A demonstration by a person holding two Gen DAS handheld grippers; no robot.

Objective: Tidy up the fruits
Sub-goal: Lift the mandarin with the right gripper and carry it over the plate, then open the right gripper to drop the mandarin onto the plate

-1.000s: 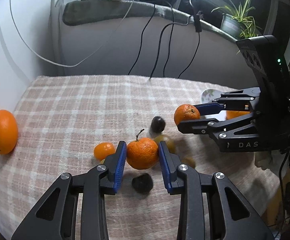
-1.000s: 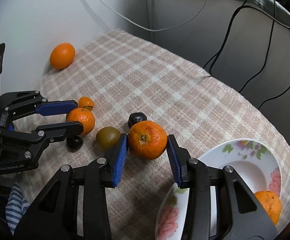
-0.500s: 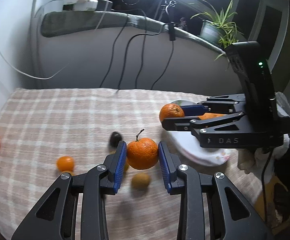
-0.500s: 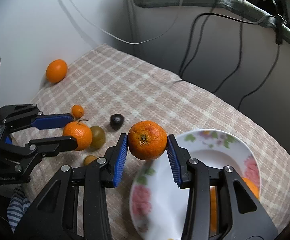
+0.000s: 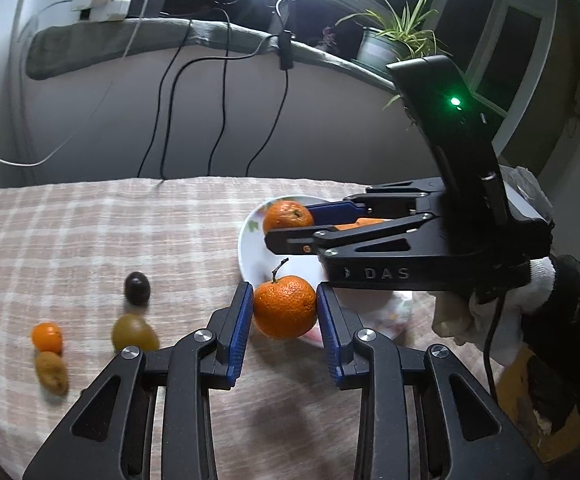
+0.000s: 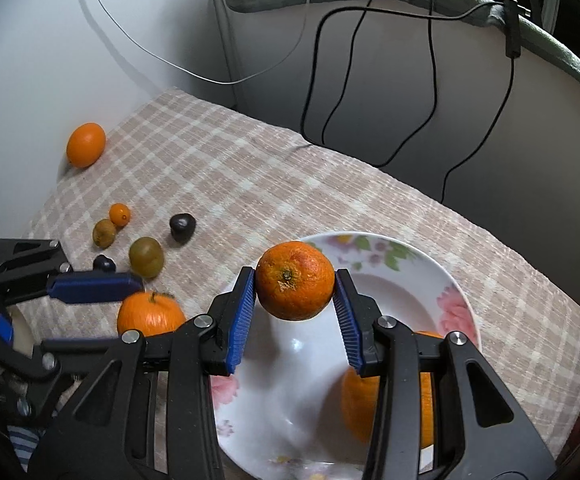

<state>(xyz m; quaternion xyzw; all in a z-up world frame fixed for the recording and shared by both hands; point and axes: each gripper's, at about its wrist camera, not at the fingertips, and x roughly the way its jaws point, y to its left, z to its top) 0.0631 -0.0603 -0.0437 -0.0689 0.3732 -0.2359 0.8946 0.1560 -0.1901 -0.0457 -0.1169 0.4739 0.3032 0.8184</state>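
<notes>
your right gripper is clamped on a stemless mandarin, held clear above the flowered plate, so opening there should drop it into the dish rather than onto the checked cloth. 1 orange already lies in the plate, partly hidden behind your right finger, so aim for the bare middle. your left gripper is closed on a stemmed mandarin and hangs at the plate's near rim, beside the right gripper; i judge it is queued for the same plate. on the cloth remain 5 small fruits, including a small orange one, a green one and a dark one, plus 1 large orange near the wall.
</notes>
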